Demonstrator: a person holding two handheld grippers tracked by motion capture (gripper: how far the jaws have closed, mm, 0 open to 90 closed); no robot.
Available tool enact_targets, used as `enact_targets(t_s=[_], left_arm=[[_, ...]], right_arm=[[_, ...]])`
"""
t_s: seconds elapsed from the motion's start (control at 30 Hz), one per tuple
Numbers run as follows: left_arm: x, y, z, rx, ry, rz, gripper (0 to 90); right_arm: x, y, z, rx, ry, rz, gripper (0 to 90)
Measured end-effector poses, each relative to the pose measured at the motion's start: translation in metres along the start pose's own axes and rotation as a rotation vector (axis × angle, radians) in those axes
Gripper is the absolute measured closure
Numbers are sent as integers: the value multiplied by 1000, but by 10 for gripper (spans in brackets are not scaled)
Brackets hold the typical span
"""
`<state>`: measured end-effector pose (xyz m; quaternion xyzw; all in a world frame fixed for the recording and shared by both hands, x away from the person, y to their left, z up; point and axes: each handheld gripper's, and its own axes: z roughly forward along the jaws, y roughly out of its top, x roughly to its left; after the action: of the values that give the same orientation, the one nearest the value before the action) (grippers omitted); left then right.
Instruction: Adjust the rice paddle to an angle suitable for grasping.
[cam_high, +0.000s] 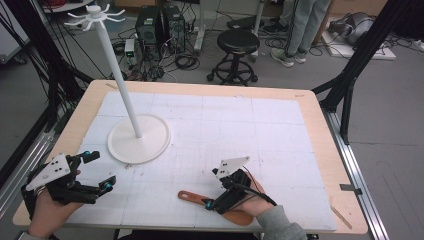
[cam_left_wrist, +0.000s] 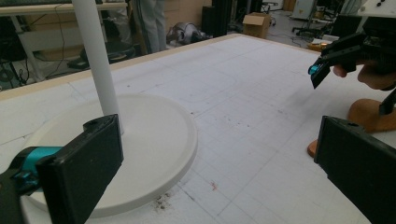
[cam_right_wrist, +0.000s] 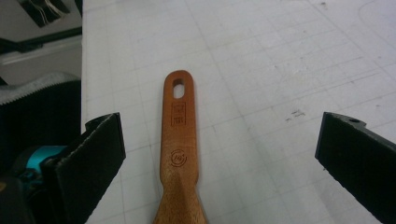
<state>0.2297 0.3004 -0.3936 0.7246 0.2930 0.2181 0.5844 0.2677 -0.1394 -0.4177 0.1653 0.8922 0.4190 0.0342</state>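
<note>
Wooden spatula (cam_right_wrist: 180, 154) lies flat on the white gridded tabletop (cam_high: 240, 130), near the person's edge, right of centre. Long axis runs roughly along that edge: the handle end with its hanging slot (cam_right_wrist: 178, 87) points toward the person's left, the blade end toward the right, partly under the right hand.

Right gripper (cam_high: 216, 199) hovers directly over the spatula. In the right gripper view the handle runs straight up the middle between the two black jaws, which stand wide apart and hold nothing (neither pad touches the wood). So the handle lies along the gripper's line of sight, not across it; closing would pinch the handle across its width.

Left gripper (cam_high: 102, 172) sits well apart at the tabletop's left, jaws also spread wide and empty, pointing toward the right hand. The right hand is plainly the nearer one.

Farther out: white stand (cam_high: 138, 138), round base and tall pole (cam_high: 117, 75) topped with hooks (cam_high: 95, 17), toward the back left. Judgement: the slot suggests hanging, so the grasp should leave the slot end free.
</note>
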Motion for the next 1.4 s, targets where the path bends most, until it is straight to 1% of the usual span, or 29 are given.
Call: enact_targets(t_s=[0.03,0.1,0.2,0.33,0.47,0.5,0.53,0.63,0.7,0.73,0.77,0.8,0.83,0.9,0.93,1.03,1.13,1.23,1.33,1.4], left_arm=[[0,0,0,1,0,0,18],[0,0,0,0,0,-1,18],[1,0,0,0,-2,-1,18],[1,0,-1,1,1,-4,18],[1,-1,-1,-1,1,-7,18],[1,-1,-1,-1,1,-7,18],[1,-1,0,-1,1,-7,18],[1,-1,0,-2,1,-8,18],[1,-1,0,-1,0,-8,18],[1,-1,0,-1,1,-8,18],[1,-1,0,-2,1,-8,18],[1,-1,-1,-2,1,-8,18],[1,-1,-1,-2,2,-9,18],[2,-1,-1,-1,1,-10,18],[2,-1,-1,-1,2,-10,18],[2,-1,-1,-1,3,-8,18],[2,-1,-1,-2,3,-10,18],[2,-2,-1,0,2,-14,18],[2,-2,0,2,2,-12,18],[2,-2,0,2,2,-13,18]], right_arm=[[2,0,3,24,5,-9,0],[2,1,4,33,6,-18,0],[6,2,9,80,14,-33,0],[11,2,17,142,45,-52,0],[14,2,23,183,59,-62,1],[15,2,24,190,62,-54,6],[15,3,25,199,61,-56,8],[15,4,26,213,63,-60,41],[17,5,27,229,63,-62,68],[17,6,28,241,61,-78,115],[18,7,28,256,61,-79,152],[19,7,29,265,59,-85,162],[20,8,30,273,58,-83,202],[22,9,30,284,44,-101,274],[23,10,31,290,33,-105,289],[23,11,30,295,23,-103,363],[23,11,29,306,10,-110,414],[26,13,28,335,-3,-123,447],[29,17,29,363,-6,-148,497],[31,19,30,382,-5,-155,525]])
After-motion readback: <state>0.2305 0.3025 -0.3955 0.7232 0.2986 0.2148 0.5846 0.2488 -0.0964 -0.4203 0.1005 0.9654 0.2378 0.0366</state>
